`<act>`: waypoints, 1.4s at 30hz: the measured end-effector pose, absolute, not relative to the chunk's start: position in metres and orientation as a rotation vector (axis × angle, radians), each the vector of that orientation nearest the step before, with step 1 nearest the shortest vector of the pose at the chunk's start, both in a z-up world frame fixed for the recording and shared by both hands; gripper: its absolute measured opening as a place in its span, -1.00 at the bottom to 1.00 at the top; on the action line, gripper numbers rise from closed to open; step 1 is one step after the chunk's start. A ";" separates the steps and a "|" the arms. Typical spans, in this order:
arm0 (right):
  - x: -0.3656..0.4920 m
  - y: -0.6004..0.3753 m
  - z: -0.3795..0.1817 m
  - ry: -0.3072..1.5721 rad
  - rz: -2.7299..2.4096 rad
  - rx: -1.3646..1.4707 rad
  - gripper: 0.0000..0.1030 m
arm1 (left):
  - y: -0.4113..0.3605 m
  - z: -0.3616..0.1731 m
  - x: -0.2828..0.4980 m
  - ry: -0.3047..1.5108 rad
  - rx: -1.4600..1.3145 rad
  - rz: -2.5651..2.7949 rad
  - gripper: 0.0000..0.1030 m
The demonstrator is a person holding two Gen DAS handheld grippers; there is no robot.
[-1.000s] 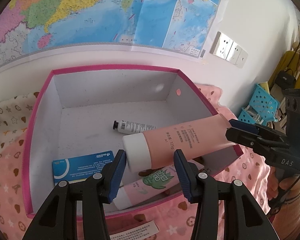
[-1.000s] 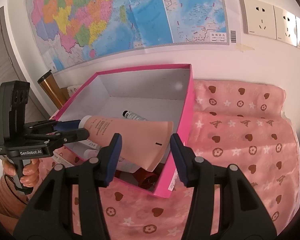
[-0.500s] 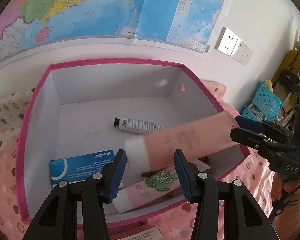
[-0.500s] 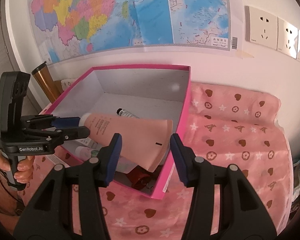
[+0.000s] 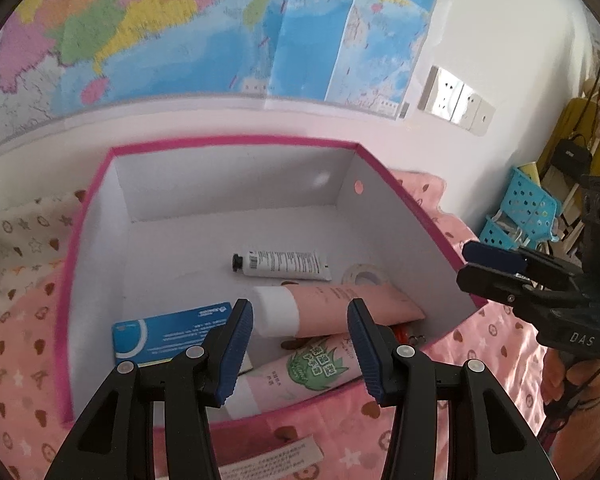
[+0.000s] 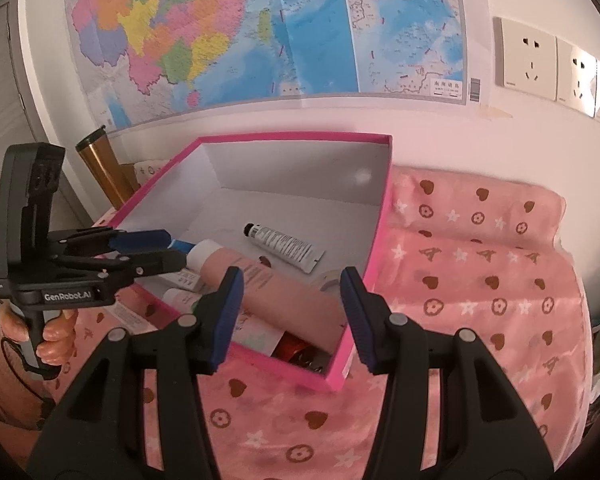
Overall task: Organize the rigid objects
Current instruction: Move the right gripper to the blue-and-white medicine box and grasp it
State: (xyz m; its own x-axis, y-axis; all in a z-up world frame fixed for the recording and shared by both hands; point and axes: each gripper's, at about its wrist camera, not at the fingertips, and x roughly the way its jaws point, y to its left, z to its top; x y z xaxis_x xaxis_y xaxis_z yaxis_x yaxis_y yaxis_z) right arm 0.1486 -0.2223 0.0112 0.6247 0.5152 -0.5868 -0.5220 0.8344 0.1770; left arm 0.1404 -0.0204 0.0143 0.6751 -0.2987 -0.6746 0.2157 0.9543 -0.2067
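- Between + just past the left claw (image 5: 300, 344) tips: pink tube (image 5: 340, 310) lying in box (image 5: 236, 146), w/ other tubes, blue card (image 5: 168, 336).
- Left jaws opening, nothing pinched; right claw (image 6: 292, 312) part-open, empty.
- Tube looks stowed; anything left outside box: can't tell.

The right gripper (image 6: 292, 312) hangs with its jaws apart and nothing between them, just over the near corner of the pink box (image 6: 382, 240), which sits on a pink blanket (image 6: 480, 280). Inside, a pink tube (image 6: 276, 288) lies slantwise along the box's floor, with a white tube (image 6: 286, 246) beyond it and a tape roll (image 6: 330, 278) by the right wall. At the box's left edge, a hand (image 6: 48, 332) holds the left gripper (image 6: 172, 250), its jaws opening and empty.
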 end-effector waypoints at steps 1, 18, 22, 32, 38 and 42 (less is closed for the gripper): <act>0.145 -0.222 0.012 0.664 0.604 -0.006 0.03 | -0.019 0.017 0.137 0.766 -0.112 -0.286 -0.01; 0.084 -0.185 -0.014 0.703 0.847 0.026 0.03 | 0.051 0.013 0.040 0.695 -0.136 -0.172 0.13; 0.086 -0.167 -0.033 0.756 0.873 0.031 0.03 | 0.060 -0.005 0.035 0.738 -0.173 -0.157 0.13; 0.100 -0.141 -0.049 0.801 0.907 0.084 0.03 | 0.073 -0.028 0.038 0.791 -0.232 -0.180 0.13; 0.106 -0.122 -0.052 0.817 0.925 0.088 0.03 | 0.070 -0.034 0.044 0.814 -0.252 -0.227 0.13; 0.106 -0.118 -0.054 0.821 0.927 0.087 0.03 | 0.066 -0.037 0.042 0.823 -0.256 -0.253 0.12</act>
